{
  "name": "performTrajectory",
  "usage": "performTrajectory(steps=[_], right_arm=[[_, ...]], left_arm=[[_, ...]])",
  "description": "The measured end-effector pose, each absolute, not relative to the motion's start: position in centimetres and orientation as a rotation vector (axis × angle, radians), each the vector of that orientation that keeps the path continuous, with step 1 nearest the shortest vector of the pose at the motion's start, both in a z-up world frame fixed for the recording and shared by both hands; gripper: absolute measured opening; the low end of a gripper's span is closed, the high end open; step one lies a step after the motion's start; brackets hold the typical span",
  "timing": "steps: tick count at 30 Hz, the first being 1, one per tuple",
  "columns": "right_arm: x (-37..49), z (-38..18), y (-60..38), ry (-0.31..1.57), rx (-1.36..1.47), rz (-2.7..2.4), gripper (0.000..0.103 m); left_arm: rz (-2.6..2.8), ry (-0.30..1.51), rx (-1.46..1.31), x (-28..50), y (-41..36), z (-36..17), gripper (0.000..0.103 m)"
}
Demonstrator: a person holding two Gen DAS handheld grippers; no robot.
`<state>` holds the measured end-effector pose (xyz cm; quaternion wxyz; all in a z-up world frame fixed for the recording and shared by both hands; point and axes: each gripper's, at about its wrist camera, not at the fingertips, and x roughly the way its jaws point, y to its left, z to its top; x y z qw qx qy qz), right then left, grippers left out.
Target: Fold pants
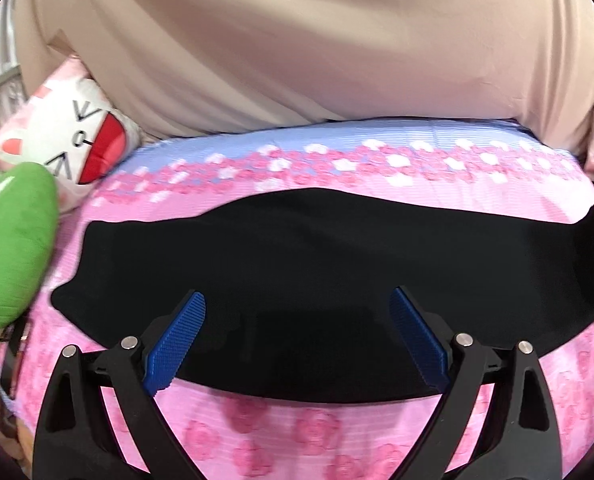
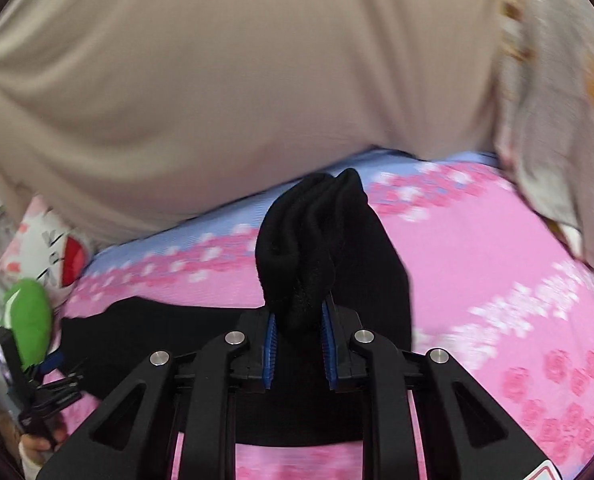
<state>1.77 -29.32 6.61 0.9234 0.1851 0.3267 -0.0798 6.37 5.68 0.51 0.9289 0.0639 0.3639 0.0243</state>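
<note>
The right gripper (image 2: 299,322) pinches a bunched end of the black pants (image 2: 313,236) between its blue pads, lifted off the pink floral bedsheet (image 2: 477,248). The left gripper (image 1: 297,312) stands spread, holding nothing, above the pants (image 1: 297,264), which lie flat across the sheet. A white cat-face cushion (image 1: 63,132) bears printed marks, not readable. A green plush (image 1: 15,240) lies beside it.

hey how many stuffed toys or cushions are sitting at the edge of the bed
2. A green plush at the left edge, and a white and pink cat-face cushion just behind it. More may be hidden behind the beige fabric.
</note>
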Motion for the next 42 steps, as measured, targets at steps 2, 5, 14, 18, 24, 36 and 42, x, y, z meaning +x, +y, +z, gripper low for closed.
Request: performTrajectory(steps=[2,5,14,18,24,36,42], right_arm=[[3.4,7.0,-26.4,0.677,0.353,-0.106,0.018],[6.0,6.7,-21.6,0.706,0.318,-0.009,0.018],[10.7,3.1,-11.0,0.812,0.235,0.154,0.018],[12.5,0.2,-8.2,0.880,0.203,0.166,0.018],[14.3,-6.1,-4.5,1.020,0.128,0.167,0.019],[14.4,-2.1,-4.2,0.918,0.126,0.173,0.019],[16.8,-7.2,-1.5,1.057,0.059,0.223,0.026]], left_arm=[[0.065,0.748,0.127,6.2,6.5,0.6,0.091],[0.101,0.746,0.131,5.8,7.6,0.6,0.091],[0.186,0.772,0.123,4.9,12.3,-0.1,0.091],[0.189,0.802,0.102,4.8,14.0,-1.0,0.091],[0.149,0.873,0.014,4.9,16.6,-2.4,0.091],[0.104,0.931,-0.027,5.7,16.7,-3.6,0.092],[0.111,0.943,-0.018,6.1,16.3,-3.8,0.092]])
